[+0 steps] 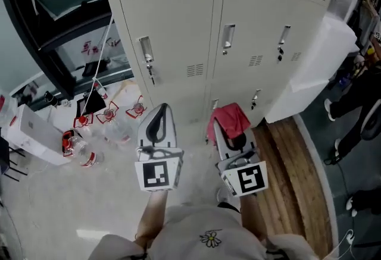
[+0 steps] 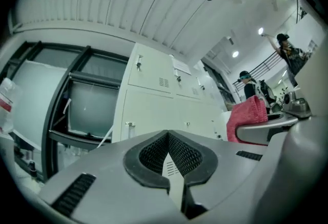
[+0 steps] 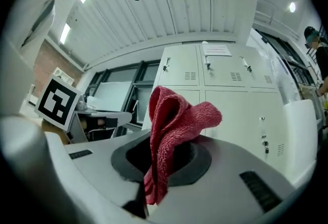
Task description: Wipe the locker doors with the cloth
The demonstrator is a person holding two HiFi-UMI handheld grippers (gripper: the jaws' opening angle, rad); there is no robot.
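The beige locker doors (image 1: 172, 38) stand just ahead of me, with handles and small vents. A red cloth (image 1: 229, 117) sticks up bunched from my right gripper (image 1: 231, 129), which is shut on it and held low, a short way back from the lower doors. In the right gripper view the cloth (image 3: 171, 120) folds over above the jaws, with the lockers (image 3: 230, 95) behind. My left gripper (image 1: 159, 113) is alongside to the left, shut and holding nothing. Its tips (image 2: 168, 138) meet in front of the lockers (image 2: 154, 105).
Several water bottles (image 1: 83, 152) and a white box (image 1: 36, 134) lie on the floor at left, under a dark-framed window (image 1: 53, 27). A white panel (image 1: 315, 68) leans at the lockers' right end. A wooden floor strip (image 1: 297, 181) and a person's legs (image 1: 357, 104) are at right.
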